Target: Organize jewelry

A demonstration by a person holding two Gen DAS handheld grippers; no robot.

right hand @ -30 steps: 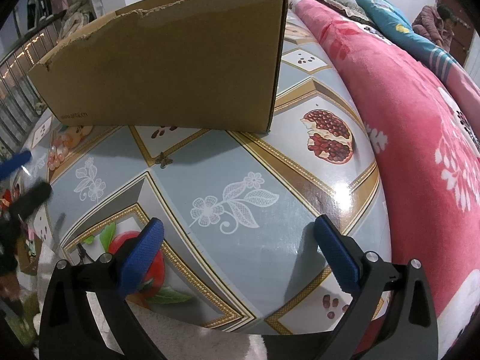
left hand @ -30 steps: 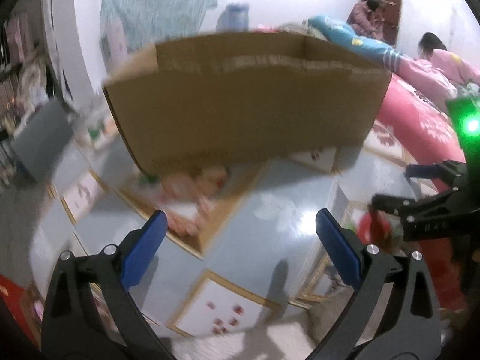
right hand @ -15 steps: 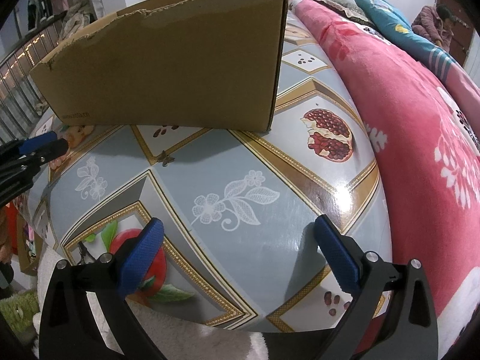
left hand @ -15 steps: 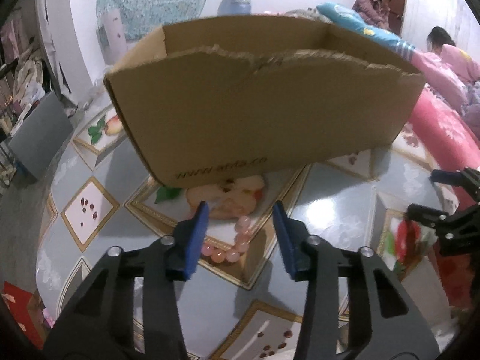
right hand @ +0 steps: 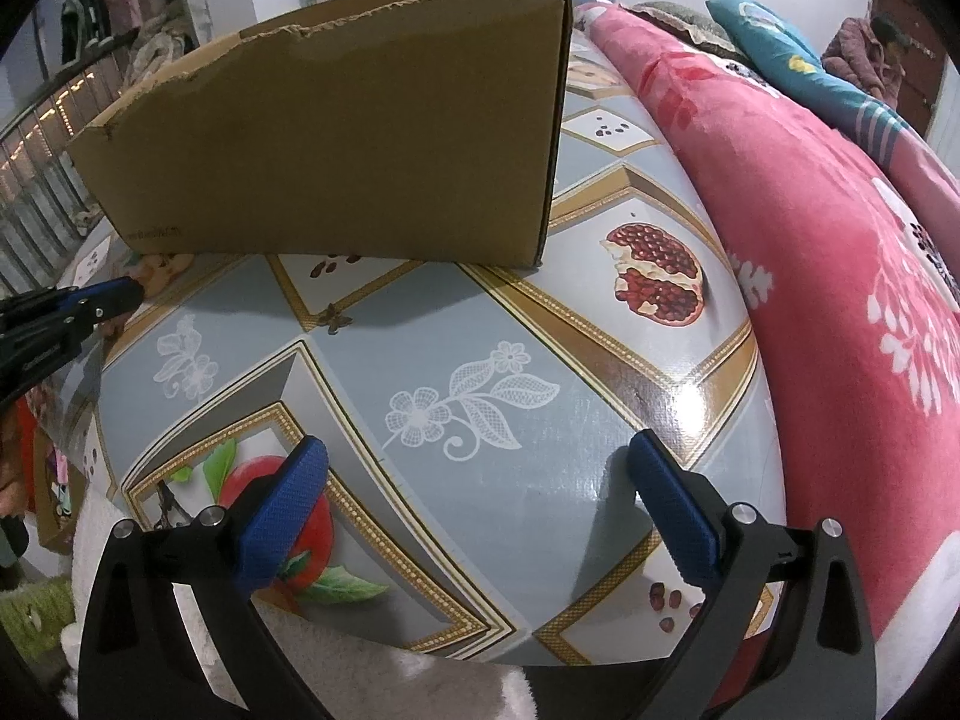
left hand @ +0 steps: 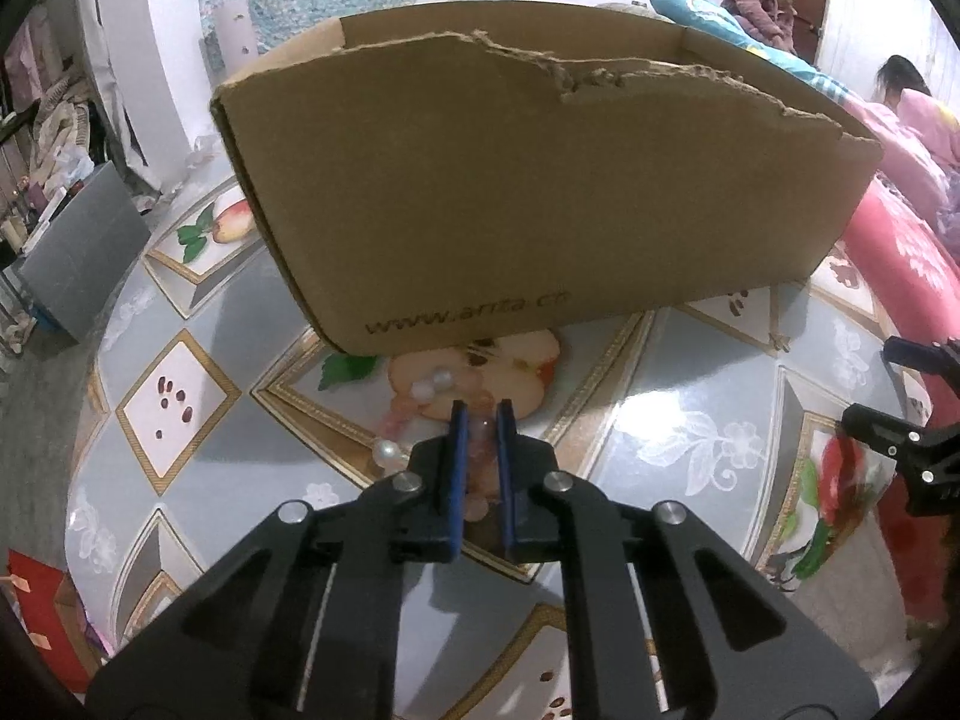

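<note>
Pink beaded bracelet (left hand: 478, 433) sits pinched between the just-closing jaws of the left gripper (left hand: 478, 414) before a cardboard box (left hand: 540, 192); right gripper (right hand: 474, 471) gapes empty.

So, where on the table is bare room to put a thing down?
The widest free patch is the blue flowered area between the box and the open right gripper. The strip by the pink blanket is also bare. It is crowded in front of the box, where the left gripper has just closed on the bead bracelet.
</note>
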